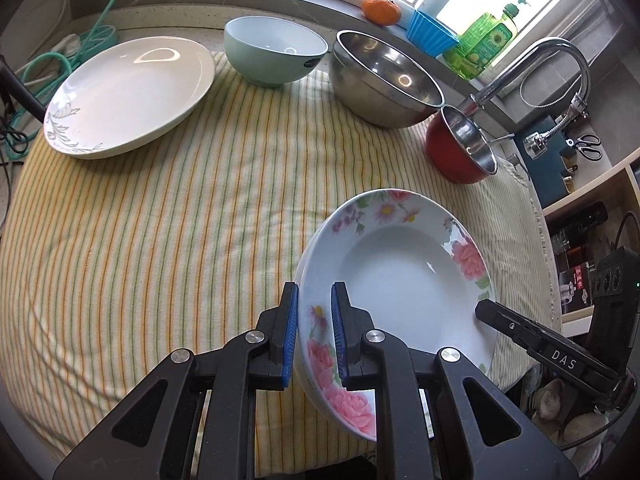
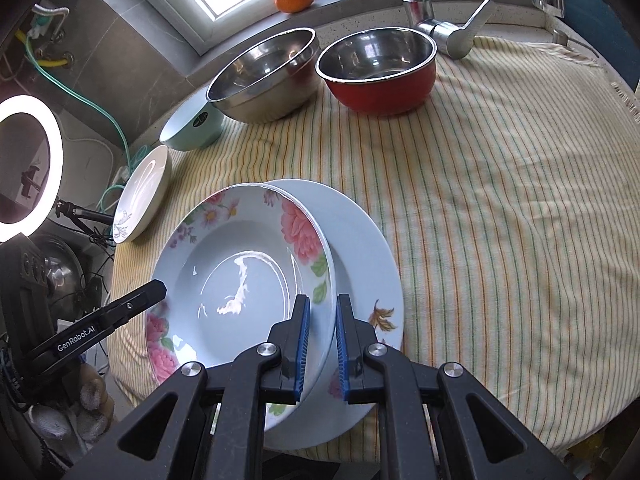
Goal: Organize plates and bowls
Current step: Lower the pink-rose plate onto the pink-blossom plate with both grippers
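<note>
A white deep plate with pink flowers [image 1: 408, 276] hangs tilted over the striped cloth, gripped from two sides. My left gripper [image 1: 315, 304] is shut on its near rim, blue pads on either face. My right gripper [image 2: 322, 312] is shut on the opposite rim of the same floral plate [image 2: 240, 276]. Under it a white plate with a brown leaf print [image 2: 360, 240] lies flat on the cloth. One finger of the right gripper shows at the plate's edge in the left wrist view, and one of the left gripper in the right wrist view.
At the back stand a white plate with grey leaves [image 1: 128, 92], a mint bowl [image 1: 276, 48], a steel bowl [image 1: 384, 80] and a red pot [image 1: 456, 152]. A faucet [image 1: 540, 64], an orange [image 1: 380, 10], a blue cup [image 1: 430, 32] and a soap bottle [image 1: 484, 44] line the sill.
</note>
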Available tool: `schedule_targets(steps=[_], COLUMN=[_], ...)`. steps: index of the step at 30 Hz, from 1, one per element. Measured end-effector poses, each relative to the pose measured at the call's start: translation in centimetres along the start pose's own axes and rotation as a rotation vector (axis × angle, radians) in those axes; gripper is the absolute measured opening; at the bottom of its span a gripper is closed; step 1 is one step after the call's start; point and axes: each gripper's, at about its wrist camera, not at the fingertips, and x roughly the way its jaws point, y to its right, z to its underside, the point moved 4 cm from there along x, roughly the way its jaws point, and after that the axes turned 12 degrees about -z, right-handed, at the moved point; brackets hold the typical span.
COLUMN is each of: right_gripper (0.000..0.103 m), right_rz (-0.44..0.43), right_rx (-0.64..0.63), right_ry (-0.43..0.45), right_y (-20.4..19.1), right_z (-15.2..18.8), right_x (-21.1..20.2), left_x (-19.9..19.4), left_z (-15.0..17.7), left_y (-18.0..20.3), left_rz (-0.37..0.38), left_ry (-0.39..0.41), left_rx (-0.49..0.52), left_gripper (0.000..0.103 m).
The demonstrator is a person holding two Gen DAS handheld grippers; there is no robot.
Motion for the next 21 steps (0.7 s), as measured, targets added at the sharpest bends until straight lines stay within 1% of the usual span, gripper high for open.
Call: schedule_targets(steps=[21], right_gripper=[0.012], right_rz=[0.017], right_rx=[0.009], right_ry=[0.004], right_y=[1.7], right_z=[0.0], right_x=[-0.3], left_x=[1.3], left_z=[0.3], left_y=[1.5], left_rz=[-0.020], left_ry=[-0.008], left_rx=[0.035], left_gripper=[0.014])
